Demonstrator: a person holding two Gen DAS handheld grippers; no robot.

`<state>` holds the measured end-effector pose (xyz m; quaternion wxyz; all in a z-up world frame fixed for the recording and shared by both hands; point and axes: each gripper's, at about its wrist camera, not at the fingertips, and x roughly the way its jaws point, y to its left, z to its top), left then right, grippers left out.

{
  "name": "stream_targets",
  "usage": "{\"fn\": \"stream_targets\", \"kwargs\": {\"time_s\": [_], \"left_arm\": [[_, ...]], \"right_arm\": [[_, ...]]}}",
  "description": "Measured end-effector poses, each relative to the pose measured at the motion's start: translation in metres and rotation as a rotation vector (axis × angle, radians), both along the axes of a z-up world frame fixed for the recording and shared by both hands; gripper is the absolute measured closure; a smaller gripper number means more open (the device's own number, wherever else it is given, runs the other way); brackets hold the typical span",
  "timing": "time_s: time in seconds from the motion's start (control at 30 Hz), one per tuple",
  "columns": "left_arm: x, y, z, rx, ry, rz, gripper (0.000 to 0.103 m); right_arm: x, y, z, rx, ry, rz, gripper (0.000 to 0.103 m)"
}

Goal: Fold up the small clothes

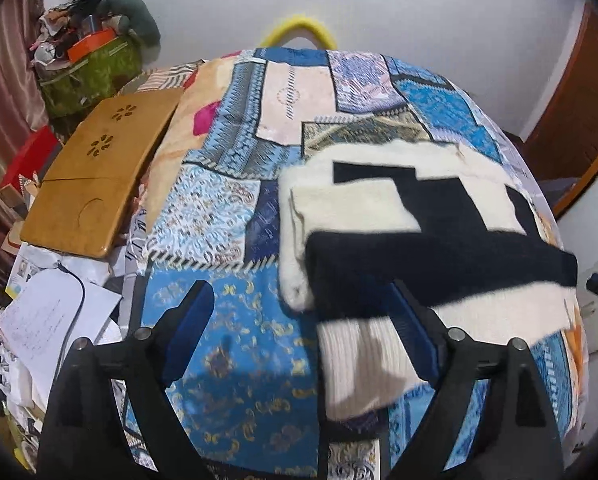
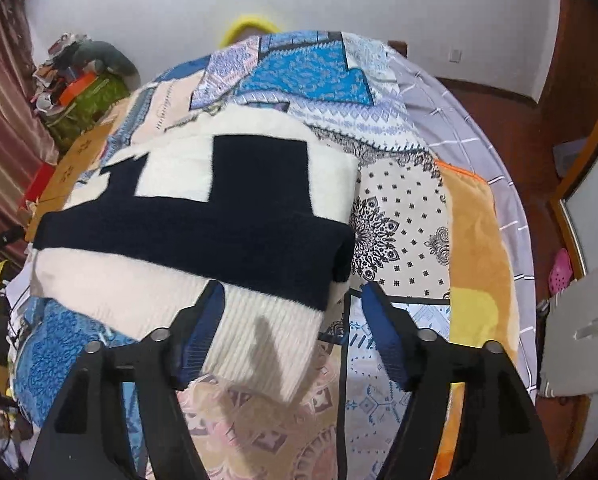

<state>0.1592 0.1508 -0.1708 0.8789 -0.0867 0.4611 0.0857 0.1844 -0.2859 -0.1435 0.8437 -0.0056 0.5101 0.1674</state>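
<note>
A folded white knit sweater (image 1: 379,200) with wide navy bands lies on the patchwork bedspread (image 1: 219,216); its ribbed white hem (image 1: 359,360) points toward me. My left gripper (image 1: 299,306) hovers open over the sweater's near left corner, and the hem's edge lies below its jaws without either pad pressing it. In the right wrist view the same sweater (image 2: 203,224) fills the middle. My right gripper (image 2: 295,302) is open above the near right corner, with the ribbed hem (image 2: 267,344) under the gap between its blue pads.
A wooden lap desk (image 1: 95,176) and loose papers (image 1: 51,320) lie left of the bed. A green bag (image 1: 91,72) piled with clutter stands at the far left. A grey board (image 2: 579,340) and a pink shoe (image 2: 561,272) are off the bed's right side.
</note>
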Motion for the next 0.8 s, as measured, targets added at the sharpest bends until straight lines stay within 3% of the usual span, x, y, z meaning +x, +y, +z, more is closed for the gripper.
{"fn": "stream_targets", "kwargs": {"time_s": [0.1,0.27,0.43,0.8], "left_arm": [[-0.006,-0.003,-0.008,-0.005,0.025,0.001,0.015],[-0.018,0.002,-0.022,-0.080,0.049,0.047,0.015],[-0.026,0.005,-0.033,-0.130,0.054,0.078,0.015],[-0.021,-0.006,-0.063,-0.232,0.128,0.050,0.015]], "right_arm": [[-0.009,0.000,0.003,-0.011,-0.008,0.011,0.034],[-0.017,-0.004,-0.002,0.018,0.016,-0.001,0.034],[-0.020,-0.009,-0.018,0.052,0.087,-0.025,0.034],[-0.026,-0.003,-0.048,0.110,0.189,-0.046,0.034]]}}
